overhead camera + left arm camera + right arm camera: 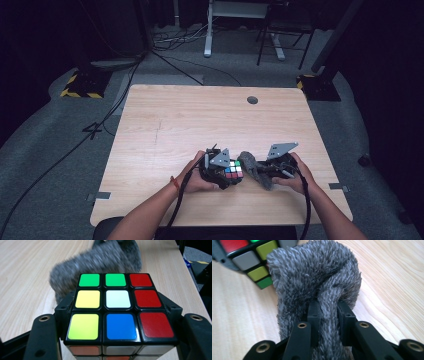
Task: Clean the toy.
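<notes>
While tongs [117, 322] grip cube [117, 312] — cloth [317, 282] touching

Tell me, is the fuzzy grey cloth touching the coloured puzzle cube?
Touching: in the right gripper view the fuzzy grey cloth presses against the coloured puzzle cube.

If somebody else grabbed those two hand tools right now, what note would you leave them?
Left gripper: shut on the puzzle cube, held near the front edge of the table.
Right gripper: shut on a bunched grey fuzzy cloth, right beside the cube.
Done: both things are picked up and brought together.
Left: probably wiping the cube's faces with the cloth; how much has been wiped cannot be told.
</notes>
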`<state>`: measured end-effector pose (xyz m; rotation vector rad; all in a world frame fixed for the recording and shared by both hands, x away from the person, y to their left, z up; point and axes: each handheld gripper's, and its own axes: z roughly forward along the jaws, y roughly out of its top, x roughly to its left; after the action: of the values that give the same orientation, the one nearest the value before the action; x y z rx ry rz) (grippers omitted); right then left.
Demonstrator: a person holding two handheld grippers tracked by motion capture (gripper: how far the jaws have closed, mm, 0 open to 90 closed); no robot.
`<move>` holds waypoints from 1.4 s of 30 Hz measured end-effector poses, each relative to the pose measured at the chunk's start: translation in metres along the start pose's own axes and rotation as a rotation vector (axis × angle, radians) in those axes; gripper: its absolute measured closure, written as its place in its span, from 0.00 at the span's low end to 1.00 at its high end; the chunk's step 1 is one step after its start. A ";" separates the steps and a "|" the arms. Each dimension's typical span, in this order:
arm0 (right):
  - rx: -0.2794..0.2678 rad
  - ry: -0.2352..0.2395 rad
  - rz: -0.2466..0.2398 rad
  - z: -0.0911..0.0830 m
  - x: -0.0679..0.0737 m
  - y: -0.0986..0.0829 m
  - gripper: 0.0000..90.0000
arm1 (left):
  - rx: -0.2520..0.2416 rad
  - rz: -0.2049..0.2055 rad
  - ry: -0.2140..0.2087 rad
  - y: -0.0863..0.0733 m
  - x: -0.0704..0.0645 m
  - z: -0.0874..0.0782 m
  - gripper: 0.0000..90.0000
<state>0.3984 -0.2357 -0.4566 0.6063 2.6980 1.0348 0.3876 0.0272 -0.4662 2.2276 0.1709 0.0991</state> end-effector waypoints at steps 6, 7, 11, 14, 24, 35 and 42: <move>0.011 -0.033 0.018 -0.001 -0.007 -0.004 0.84 | 0.004 -0.015 -0.007 -0.008 0.005 0.000 0.37; 0.015 -0.039 0.021 -0.001 -0.008 -0.005 0.84 | 0.005 -0.016 -0.006 -0.009 0.005 -0.001 0.37; 0.023 -0.056 0.044 0.000 -0.016 -0.010 0.83 | 0.018 -0.037 -0.009 -0.016 0.009 -0.003 0.37; 0.015 -0.068 0.065 -0.002 -0.023 -0.014 0.79 | 0.024 -0.050 -0.010 -0.020 0.011 -0.003 0.37; -0.034 -0.097 0.044 -0.012 -0.020 -0.009 0.62 | 0.056 -0.055 -0.012 -0.028 0.009 -0.002 0.37; -0.039 -0.068 0.057 -0.016 -0.019 -0.008 0.41 | 0.090 -0.068 -0.006 -0.037 0.015 -0.009 0.36; -0.111 -0.078 0.054 -0.031 -0.014 -0.004 0.34 | 0.146 -0.086 0.008 -0.039 0.015 -0.011 0.26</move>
<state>0.4001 -0.2636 -0.4360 0.6876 2.5514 1.1412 0.3971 0.0615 -0.4898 2.3621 0.2868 0.0502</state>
